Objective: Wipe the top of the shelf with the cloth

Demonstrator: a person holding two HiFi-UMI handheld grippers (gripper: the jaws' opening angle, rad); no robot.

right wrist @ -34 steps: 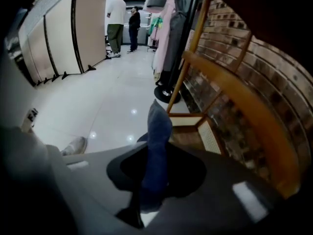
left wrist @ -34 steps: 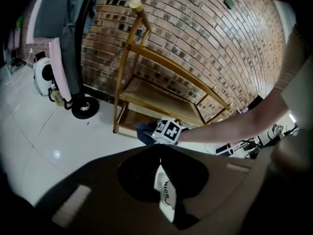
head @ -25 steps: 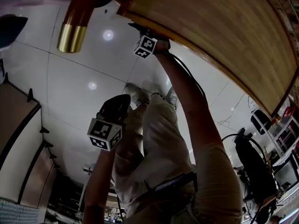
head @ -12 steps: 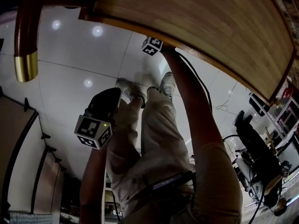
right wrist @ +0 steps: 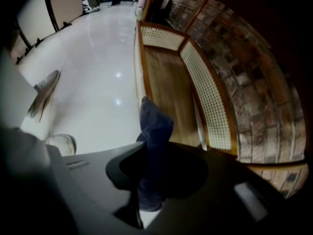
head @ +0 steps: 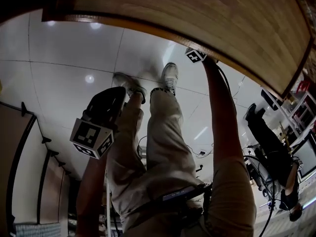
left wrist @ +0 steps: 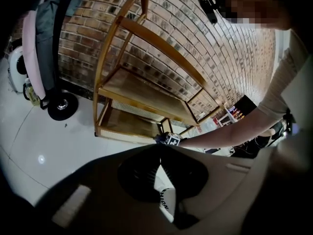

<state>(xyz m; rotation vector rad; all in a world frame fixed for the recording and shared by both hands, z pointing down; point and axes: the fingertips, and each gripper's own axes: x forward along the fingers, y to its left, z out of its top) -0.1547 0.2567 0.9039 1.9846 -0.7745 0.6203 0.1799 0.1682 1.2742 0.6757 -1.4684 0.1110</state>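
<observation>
Right gripper (right wrist: 148,160) is pinching the dark cloth (right wrist: 155,124), which bunches out at 12 o'clock by the shelf (right wrist: 168,77) front edge. Cloth looks soft, light and limp: grip the bunch, drag it flat. Left gripper (left wrist: 159,156) is pressed together, empty. Head view doesn't show the cloth, and cloth-to-wood contact is unclear.

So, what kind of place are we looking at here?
Probably an indoor workroom or studio: a brick wall, a glossy white tiled floor, and a wooden shelf standing against that wall.
</observation>
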